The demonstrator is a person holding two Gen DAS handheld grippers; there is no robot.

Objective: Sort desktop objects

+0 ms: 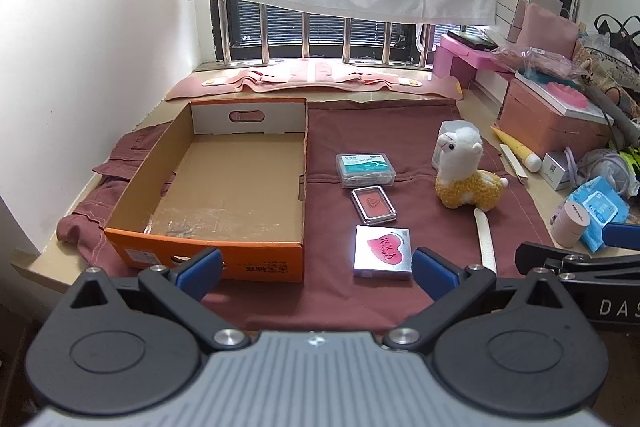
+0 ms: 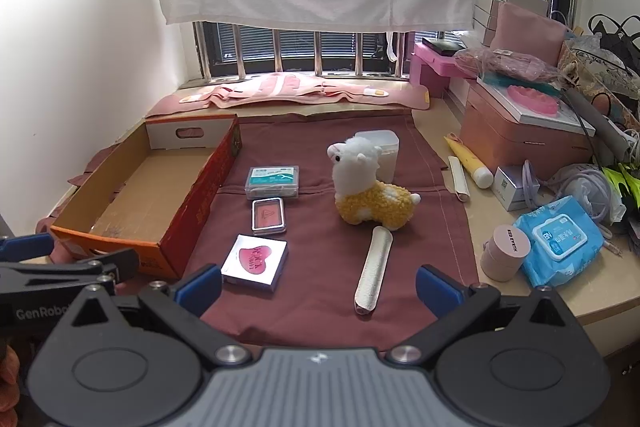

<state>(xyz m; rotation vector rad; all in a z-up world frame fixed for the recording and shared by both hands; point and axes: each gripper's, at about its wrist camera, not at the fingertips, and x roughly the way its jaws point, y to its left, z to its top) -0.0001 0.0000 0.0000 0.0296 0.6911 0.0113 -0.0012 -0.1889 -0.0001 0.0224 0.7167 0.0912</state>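
An empty orange cardboard box [image 1: 208, 183] [image 2: 132, 195] sits on a maroon cloth [image 1: 420, 227] at the left. To its right lie a clear floss-pick case [image 1: 366, 169] [image 2: 273, 182], a red compact [image 1: 373, 205] [image 2: 268, 215], a white box with a pink heart [image 1: 383, 257] [image 2: 255, 262], a plush alpaca [image 1: 466, 171] [image 2: 368, 187] and a nail file [image 1: 485, 247] [image 2: 374, 271]. My left gripper [image 1: 316, 273] is open and empty near the box's front corner. My right gripper [image 2: 318, 289] is open and empty, near the file.
A white plastic container [image 2: 382, 147] stands behind the alpaca. At the right are a pink storage box [image 2: 516, 131], a yellow tube [image 2: 468, 161], a pink jar [image 2: 506, 253] and a blue wipes pack [image 2: 560, 239]. A window sill with pink fabric [image 2: 304, 89] is behind.
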